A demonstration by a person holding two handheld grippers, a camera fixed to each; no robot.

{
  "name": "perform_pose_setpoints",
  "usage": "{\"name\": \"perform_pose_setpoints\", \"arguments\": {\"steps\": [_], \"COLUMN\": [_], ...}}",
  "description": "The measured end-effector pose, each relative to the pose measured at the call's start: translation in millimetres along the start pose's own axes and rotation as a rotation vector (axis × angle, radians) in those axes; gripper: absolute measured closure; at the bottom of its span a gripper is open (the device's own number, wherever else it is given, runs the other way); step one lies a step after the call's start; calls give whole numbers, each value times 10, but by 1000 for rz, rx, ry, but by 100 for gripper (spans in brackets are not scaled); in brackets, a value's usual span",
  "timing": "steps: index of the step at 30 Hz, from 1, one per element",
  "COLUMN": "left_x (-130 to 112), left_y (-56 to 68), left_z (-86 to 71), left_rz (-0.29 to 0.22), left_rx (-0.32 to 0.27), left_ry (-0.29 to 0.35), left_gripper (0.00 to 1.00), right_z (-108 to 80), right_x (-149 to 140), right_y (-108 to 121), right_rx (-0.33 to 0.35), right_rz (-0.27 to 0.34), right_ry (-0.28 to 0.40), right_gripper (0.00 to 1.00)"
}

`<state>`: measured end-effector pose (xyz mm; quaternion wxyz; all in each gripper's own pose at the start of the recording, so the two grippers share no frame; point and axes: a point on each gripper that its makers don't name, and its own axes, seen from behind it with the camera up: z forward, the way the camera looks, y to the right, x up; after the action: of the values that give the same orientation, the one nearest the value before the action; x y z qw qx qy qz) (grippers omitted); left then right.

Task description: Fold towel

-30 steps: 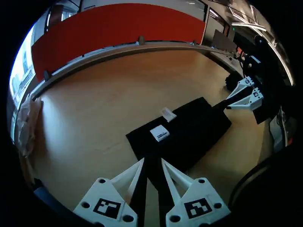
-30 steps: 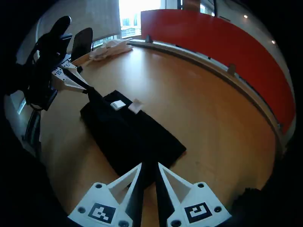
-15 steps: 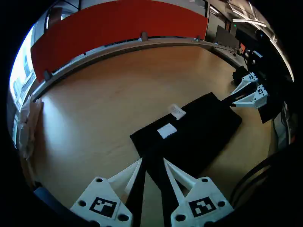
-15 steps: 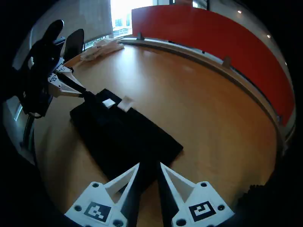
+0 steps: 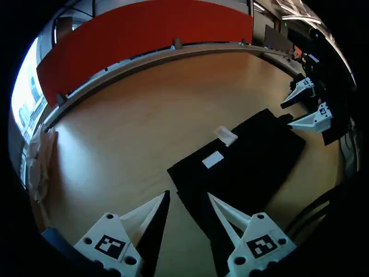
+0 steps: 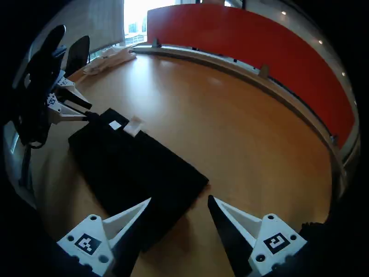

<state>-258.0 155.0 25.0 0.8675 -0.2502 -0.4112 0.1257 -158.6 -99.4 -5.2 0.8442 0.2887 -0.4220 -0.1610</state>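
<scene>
**towel lies folded flat, both grippers open at its ends**

in the left gripper view, a pale bundle of cloth (image 5: pixel 39 157) sits at the far left edge of the wooden surface (image 5: pixel 138 120), well apart from the work. next comes the left gripper (image 5: pixel 187 195), its fingers spread wide and holding nothing. one corner of the black towel (image 5: pixel 249 161) lies in the gap between them, and neither finger presses on it. the towel stretches away to the right as a long narrow rectangle, flat on the surface, with two small white tags (image 5: pixel 226 135) showing on its upper face. at its far right corner is the right gripper (image 5: pixel 287 115), also parted and empty, its tips just beside the cloth. i cannot tell whether they touch it.

the right gripper view agrees. the left gripper is at the towel's left end, the towel runs across the middle, and the right gripper's own fingers are wide open over the near corner.

judging by the neat edges and the layered step at the near corner, at least one fold looks done. what seems left is a further fold, end to end, to bring the long strip into a compact shape. that would call for a fresh grip on the corners.
</scene>
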Motion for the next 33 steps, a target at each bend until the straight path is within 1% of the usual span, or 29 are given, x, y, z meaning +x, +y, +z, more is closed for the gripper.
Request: {"name": "perform_pose_setpoints", "arguments": {"steps": [2, 4, 6, 8, 10, 12, 15, 21, 33], "left_x": [6, 14, 24, 24, 19, 11, 10, 27, 102], "left_y": [-23, -50, -78, -98, -111, -120, -162, -266, -339], "left_z": [11, 17, 18, 16, 16, 17, 11, 5, -20], "left_rz": [7, 12, 13, 8, 0, -8, -17, -19, -33], "left_rx": [8, 17, 26, 30, 31, 30, 39, 74, 97], "left_ry": [-2, -2, -1, -3, -7, -11, -8, -4, 15], "left_gripper": [37, 37, 28, 22, 4, 0, 0, 0, 0], "right_z": [8, 14, 20, 24, 30, 35, 37, 28, -19], "right_x": [16, 31, 46, 59, 73, 87, 104, 132, 181], "right_y": [33, 62, 86, 115, 142, 166, 194, 228, 254], "right_rx": [-11, -20, -28, -37, -46, -54, -67, -81, -90], "right_rz": [2, 3, 3, 5, 6, 7, 7, 7, 5], "right_ry": [3, 6, 10, 14, 19, 23, 30, 34, 45], "right_gripper": [10, 5, 2, 0, 0, 0, 0, 0, 0]}}
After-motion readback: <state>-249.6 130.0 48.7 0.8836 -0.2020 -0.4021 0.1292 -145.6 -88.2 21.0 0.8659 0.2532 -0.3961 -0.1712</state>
